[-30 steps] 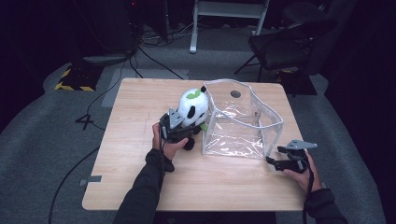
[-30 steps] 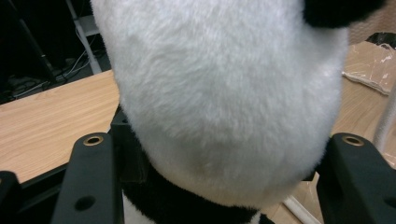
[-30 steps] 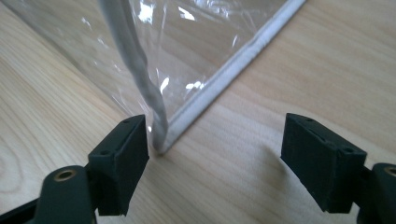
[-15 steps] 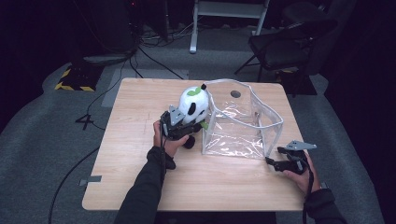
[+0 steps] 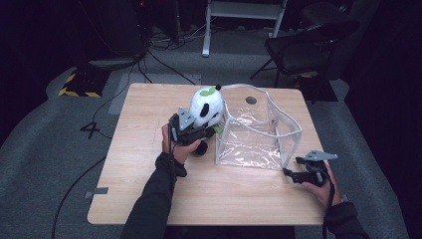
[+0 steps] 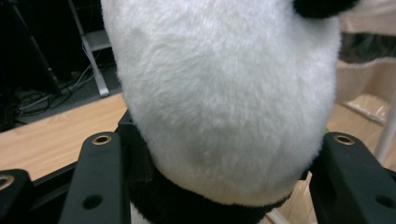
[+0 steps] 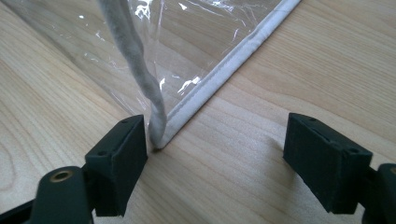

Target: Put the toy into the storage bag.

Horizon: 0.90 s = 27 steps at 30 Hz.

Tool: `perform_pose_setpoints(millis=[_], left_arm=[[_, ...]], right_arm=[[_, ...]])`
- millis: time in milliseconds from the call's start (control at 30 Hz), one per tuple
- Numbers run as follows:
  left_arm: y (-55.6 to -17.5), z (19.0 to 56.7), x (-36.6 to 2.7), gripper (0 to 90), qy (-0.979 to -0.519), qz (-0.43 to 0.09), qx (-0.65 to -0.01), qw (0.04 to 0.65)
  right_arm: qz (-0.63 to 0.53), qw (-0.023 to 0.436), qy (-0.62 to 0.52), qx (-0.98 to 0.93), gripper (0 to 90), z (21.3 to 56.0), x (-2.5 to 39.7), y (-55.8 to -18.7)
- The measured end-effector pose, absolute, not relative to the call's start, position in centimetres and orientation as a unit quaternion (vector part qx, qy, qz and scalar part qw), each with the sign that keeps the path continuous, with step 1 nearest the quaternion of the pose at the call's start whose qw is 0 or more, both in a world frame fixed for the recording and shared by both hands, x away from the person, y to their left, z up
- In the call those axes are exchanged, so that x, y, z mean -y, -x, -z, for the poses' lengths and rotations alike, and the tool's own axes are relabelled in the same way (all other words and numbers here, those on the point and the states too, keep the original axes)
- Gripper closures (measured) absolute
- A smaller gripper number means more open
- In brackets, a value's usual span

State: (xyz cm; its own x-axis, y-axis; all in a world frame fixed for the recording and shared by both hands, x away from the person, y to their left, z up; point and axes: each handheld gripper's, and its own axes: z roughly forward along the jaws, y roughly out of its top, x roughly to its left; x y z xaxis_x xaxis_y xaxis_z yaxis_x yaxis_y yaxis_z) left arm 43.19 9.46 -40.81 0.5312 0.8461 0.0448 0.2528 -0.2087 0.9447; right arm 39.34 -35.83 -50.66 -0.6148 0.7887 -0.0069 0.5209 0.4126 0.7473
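Here, the left tool (image 5: 199,130) pinches a plush panda (image 5: 207,106) at the neck, lifted above the desk (image 5: 149,194) just left of a clear bag (image 5: 259,134); the right tool (image 7: 212,158), jaws spread, sits at the bag's near right corner.

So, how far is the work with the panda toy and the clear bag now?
Done: the left gripper has its jaws shut on the panda toy, raised beside the clear bag. In hand: the right gripper, jaws open, sits at the bag's near corner. Left: the toy is not yet inside the bag.
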Motion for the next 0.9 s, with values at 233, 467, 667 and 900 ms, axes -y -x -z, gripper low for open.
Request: perform_pose_setpoints(millis=[233,467,667,900], left_arm=[[-42.9,38.9,-9.7,42.7,-0.706,-0.305,-0.380,0.515],[-43.4,36.5,-9.9,42.7,-0.698,-0.317,-0.371,0.524],[-43.4,34.4,-9.8,42.5,-0.696,-0.326,-0.356,0.531],[-43.2,32.0,-10.4,42.4,-0.688,-0.340,-0.351,0.537]], right_arm=[[-0.367,0.183,-0.400,-0.820,21.3,50.7,35.8,-39.2],[-0.367,0.183,-0.400,-0.820,21.2,50.7,35.8,-39.3],[-0.367,0.183,-0.400,-0.820,21.2,50.7,35.8,-39.3],[-0.367,0.183,-0.400,-0.820,21.2,50.7,35.8,-39.3]])
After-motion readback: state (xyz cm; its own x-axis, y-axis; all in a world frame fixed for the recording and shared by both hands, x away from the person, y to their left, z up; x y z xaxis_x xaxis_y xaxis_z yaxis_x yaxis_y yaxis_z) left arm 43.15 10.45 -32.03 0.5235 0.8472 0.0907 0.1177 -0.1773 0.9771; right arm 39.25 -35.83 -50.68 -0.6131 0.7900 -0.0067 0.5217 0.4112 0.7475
